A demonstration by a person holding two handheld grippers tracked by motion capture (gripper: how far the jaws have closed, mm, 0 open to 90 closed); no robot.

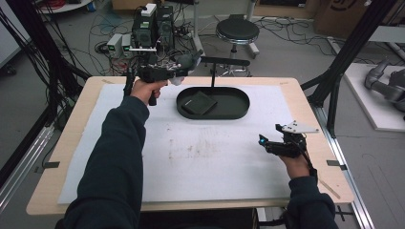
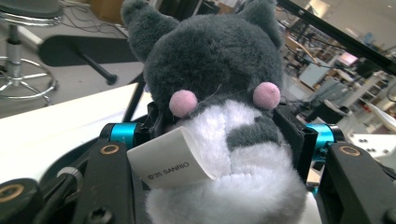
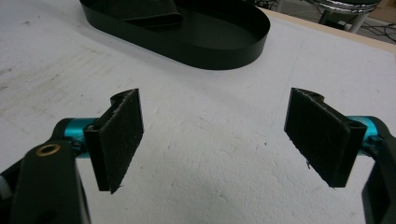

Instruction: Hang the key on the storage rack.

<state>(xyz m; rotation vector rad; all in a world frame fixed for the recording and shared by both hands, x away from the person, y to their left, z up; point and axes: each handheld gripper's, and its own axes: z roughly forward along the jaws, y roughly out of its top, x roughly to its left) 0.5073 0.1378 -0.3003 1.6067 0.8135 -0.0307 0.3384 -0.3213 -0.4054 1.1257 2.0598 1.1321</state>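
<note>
Grey-and-white plush, soft and light, sits pinched at its body in the left tool, centre frame in the left gripper view. It looks squashy, so that mid-body hold suits; the right tool stands spread over the desk.

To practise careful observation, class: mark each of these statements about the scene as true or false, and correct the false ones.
1. The left tool grips a grey and white plush toy. True.
2. The plush toy carries a white paper tag. True.
3. The right tool is clamped on a black pouch. False: its jaws stand wide apart over the white mat with nothing between them.
4. The black oval tray is round and white. False: it is oval and black, with a dark flat object lying in it.
5. The plush toy lies inside the tray. False: the left tool holds it up in the air, above the table's far side.
</note>
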